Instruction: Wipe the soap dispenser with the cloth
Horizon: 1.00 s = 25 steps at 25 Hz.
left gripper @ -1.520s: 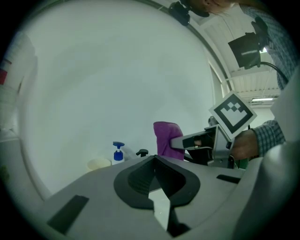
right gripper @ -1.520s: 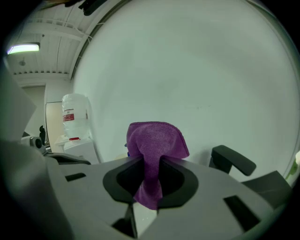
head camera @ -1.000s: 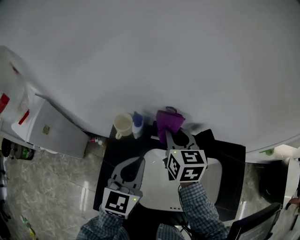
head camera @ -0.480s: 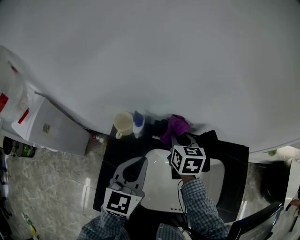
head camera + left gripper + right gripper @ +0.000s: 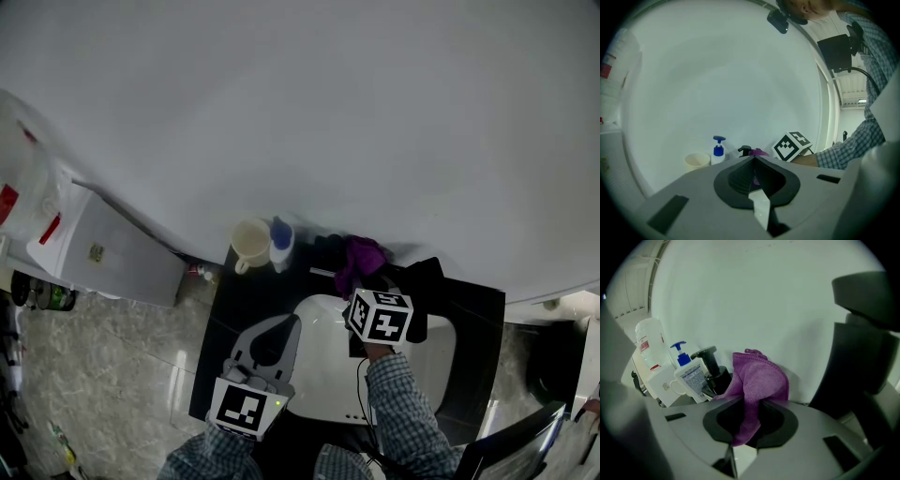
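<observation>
Two grippers are in our hands. At lower left of the head view, our left gripper (image 5: 282,322) has its jaws together on nothing, over the white sink (image 5: 323,380). Mid-frame by the wall stand a cup (image 5: 249,246), a blue-capped bottle (image 5: 280,246) and the black dispenser (image 5: 715,374). Just right of it bunches the purple cloth (image 5: 758,380), clamped between our right gripper's (image 5: 749,405) jaws.

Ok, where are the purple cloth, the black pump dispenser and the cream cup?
purple cloth (image 5: 761,380), right gripper view, on its bunched fold.
black pump dispenser (image 5: 718,378), right gripper view, on its body.
cream cup (image 5: 249,244), head view, on its mouth.
</observation>
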Each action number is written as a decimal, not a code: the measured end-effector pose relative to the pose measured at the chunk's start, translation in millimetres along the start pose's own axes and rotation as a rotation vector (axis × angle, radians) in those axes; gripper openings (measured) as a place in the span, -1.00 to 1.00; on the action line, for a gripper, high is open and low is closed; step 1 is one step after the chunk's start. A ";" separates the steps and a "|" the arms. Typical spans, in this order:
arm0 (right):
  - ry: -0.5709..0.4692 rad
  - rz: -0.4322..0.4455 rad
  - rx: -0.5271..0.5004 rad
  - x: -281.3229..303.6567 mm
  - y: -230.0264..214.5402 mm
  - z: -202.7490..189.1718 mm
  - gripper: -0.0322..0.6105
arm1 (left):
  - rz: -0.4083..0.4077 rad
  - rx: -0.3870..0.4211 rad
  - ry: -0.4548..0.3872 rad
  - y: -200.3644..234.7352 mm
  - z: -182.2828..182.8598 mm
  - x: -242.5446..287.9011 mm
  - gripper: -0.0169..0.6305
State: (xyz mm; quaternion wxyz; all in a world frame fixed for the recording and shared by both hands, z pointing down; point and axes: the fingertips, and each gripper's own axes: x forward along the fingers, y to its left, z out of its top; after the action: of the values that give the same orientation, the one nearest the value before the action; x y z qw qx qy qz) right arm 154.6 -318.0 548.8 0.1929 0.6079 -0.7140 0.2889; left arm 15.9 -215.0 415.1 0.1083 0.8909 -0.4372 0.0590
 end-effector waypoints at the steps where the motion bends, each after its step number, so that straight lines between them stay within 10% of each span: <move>1: 0.017 -0.002 -0.004 1.3 0.3 -5.6 -0.67 | 0.002 -0.004 0.000 0.0 0.3 -0.8 -0.94; 11: 0.015 -0.012 0.001 -23.1 1.8 -8.5 -0.67 | 0.022 0.008 0.013 8.3 1.7 -3.0 -0.94; 25: -0.315 0.021 -0.251 -85.6 56.3 108.3 -0.67 | 0.033 0.027 -0.011 16.9 10.5 -5.7 -0.94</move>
State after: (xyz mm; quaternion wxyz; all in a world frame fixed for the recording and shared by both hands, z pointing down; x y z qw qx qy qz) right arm 123.6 -318.1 403.0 0.1500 0.6091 -0.7722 0.1007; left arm -0.9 -223.2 406.1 0.0929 0.8852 -0.4517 0.0618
